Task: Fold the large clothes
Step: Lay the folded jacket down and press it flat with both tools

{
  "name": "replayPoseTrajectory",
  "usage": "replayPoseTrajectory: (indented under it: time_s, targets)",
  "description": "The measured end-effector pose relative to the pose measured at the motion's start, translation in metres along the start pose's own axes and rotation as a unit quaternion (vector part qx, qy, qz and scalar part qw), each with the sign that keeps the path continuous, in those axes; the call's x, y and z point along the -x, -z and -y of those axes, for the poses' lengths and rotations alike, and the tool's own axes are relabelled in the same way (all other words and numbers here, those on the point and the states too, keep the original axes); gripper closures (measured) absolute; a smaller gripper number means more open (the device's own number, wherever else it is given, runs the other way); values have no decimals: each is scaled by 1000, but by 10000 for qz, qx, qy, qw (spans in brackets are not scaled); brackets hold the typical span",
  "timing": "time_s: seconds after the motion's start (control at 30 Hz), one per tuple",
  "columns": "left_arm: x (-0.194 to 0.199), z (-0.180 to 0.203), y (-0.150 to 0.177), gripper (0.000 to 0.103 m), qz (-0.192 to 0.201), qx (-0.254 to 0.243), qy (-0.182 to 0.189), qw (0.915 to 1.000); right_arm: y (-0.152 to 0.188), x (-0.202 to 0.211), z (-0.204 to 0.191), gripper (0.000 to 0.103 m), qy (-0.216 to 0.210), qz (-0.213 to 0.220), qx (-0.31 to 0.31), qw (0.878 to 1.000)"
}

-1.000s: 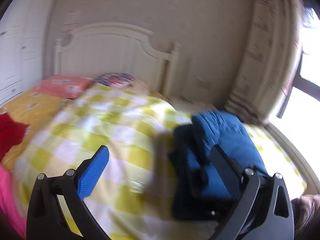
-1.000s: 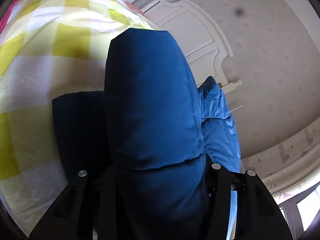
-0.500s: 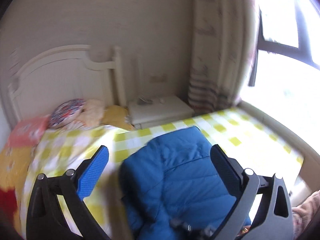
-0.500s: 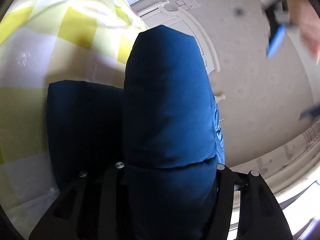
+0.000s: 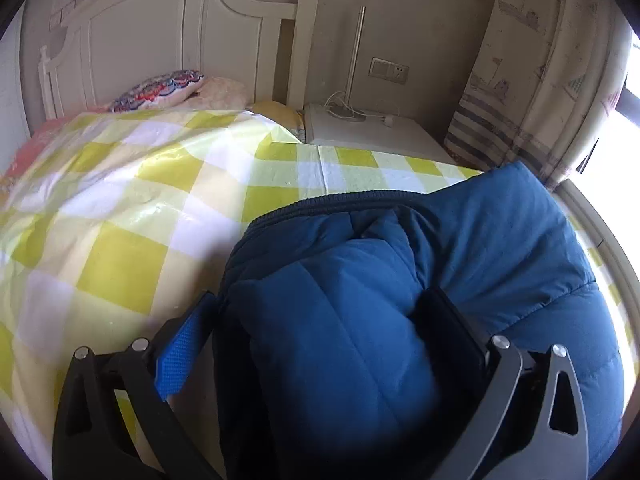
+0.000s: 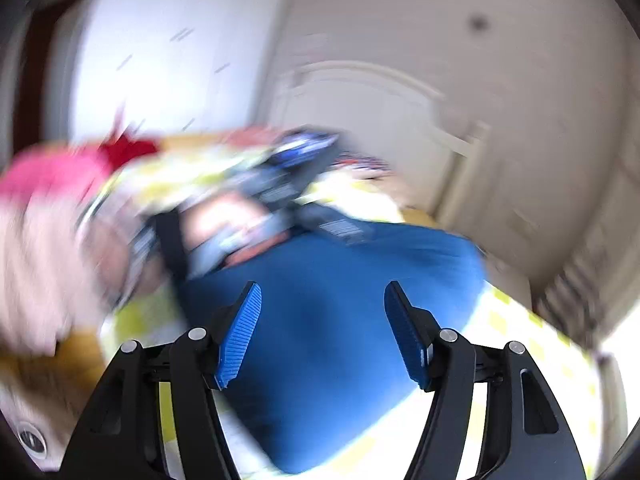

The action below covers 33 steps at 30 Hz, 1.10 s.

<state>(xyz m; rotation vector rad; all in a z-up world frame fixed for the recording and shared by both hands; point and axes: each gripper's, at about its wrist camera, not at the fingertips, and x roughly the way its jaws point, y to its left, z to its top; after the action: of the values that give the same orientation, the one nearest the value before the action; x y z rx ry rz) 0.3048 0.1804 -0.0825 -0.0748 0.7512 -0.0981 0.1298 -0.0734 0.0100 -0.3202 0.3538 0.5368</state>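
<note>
A folded blue padded jacket (image 5: 500,248) lies on the yellow-and-white checked bedspread (image 5: 132,200). My left gripper (image 5: 320,320) is wide open, its jaws standing on either side of a thick fold of the jacket, the blue pads (image 5: 180,352) against the fabric. In the blurred right wrist view my right gripper (image 6: 322,328) is open and empty, just above the jacket (image 6: 340,340). The left gripper's body and the hand holding it (image 6: 256,216) show there beyond the jacket.
A white headboard (image 5: 180,40) with pillows (image 5: 160,88) stands at the back. A white nightstand (image 5: 372,132) with cables and a striped curtain (image 5: 540,80) are at the right. Pink and red clothes (image 6: 60,176) lie at the left; a white wardrobe (image 6: 172,52) stands behind.
My right gripper has let go of the jacket fold and pulled back, open. My left gripper has swung right and come down with its jaws around the jacket.
</note>
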Motion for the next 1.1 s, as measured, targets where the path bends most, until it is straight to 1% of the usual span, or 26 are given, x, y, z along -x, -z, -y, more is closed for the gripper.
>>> replayPoseTrajectory:
  time_s: [0.07,0.1,0.13,0.17,0.23,0.27,0.3,0.33,0.37,0.4,0.43,0.47,0.5,0.53,0.6,0.67,0.77,0.83,0.87,0.9,0.93,0.97,1.0,1.03,1.1]
  targets:
    - [1,7,0,2,47,-141,-197,9997,-20,-20,39,42,268,-5,-417,9988]
    - [3,8,2,2,59,-137,-210,9997,-27,-31,51,45,322,-39,-586,9978]
    - [2,6,3,2,58,-95,-197,9997,-35,-45,72,47,403,-40,-875,9953]
    - [3,5,2,2,52,-64,-184,9998,-42,-61,85,48,451,-6,-1176,9920]
    - [1,2,0,2,30,-6,-161,9999,-62,-123,102,51,548,26,-1556,9863]
    - [4,2,1,2,29,2,-158,9999,-65,-148,112,51,649,-52,-1692,9834]
    - [5,2,2,2,23,14,-152,9999,-67,-184,120,53,492,-327,-1887,9803]
    - [5,1,2,2,7,36,-134,9999,-64,-207,126,54,241,-707,-2017,9766]
    - [4,-1,2,2,-6,57,-121,9999,-49,-244,123,54,-87,-1311,-2017,9706]
    - [5,-5,2,2,-4,194,-200,9996,-34,-278,109,53,-78,-1813,-1606,9702]
    - [2,-14,2,2,-43,411,-222,9989,-30,-289,101,53,73,-1708,-1240,9774]
    - [-2,-21,1,2,-138,556,-125,9983,-33,-293,101,53,48,-1777,-1294,9755]
    - [-7,-27,2,2,-240,708,-4,9972,-38,-299,101,53,40,-1935,-1230,9733]
    - [-11,-32,2,2,-321,823,123,9960,-40,-302,101,53,70,-2001,-1105,9735]
    - [-13,-35,3,2,-363,899,223,9950,-41,-309,103,53,92,-2009,-1037,9741]
    - [-11,-33,4,2,-325,854,151,9957,-41,-309,107,53,73,-2024,-1072,9734]
    - [-4,-24,5,2,-203,690,-125,9973,-37,-303,101,53,116,-1960,-1008,9753]
    - [1,-15,5,2,-104,506,-391,9979,-41,-295,100,53,116,-2098,-914,9734]
    - [3,-12,5,2,-65,450,-465,9979,-50,-292,102,53,154,-2215,-949,9704]
    - [5,-10,5,2,-16,404,-532,9978,-57,-286,105,53,198,-2185,-1054,9699]
    - [8,-8,6,2,45,379,-594,9975,-67,-276,110,53,224,-1953,-1258,9724]
    - [9,-9,7,2,76,378,-609,9974,-77,-265,115,53,233,-1626,-1449,9757]
    - [11,-9,7,2,102,380,-623,9973,-86,-257,117,53,295,-1407,-1539,9776]
    - [12,-8,7,2,121,372,-639,9972,-92,-255,117,53,417,-1277,-1533,9790]
    - [12,-7,7,2,135,353,-663,9971,-95,-261,111,53,643,-1247,-1296,9816]
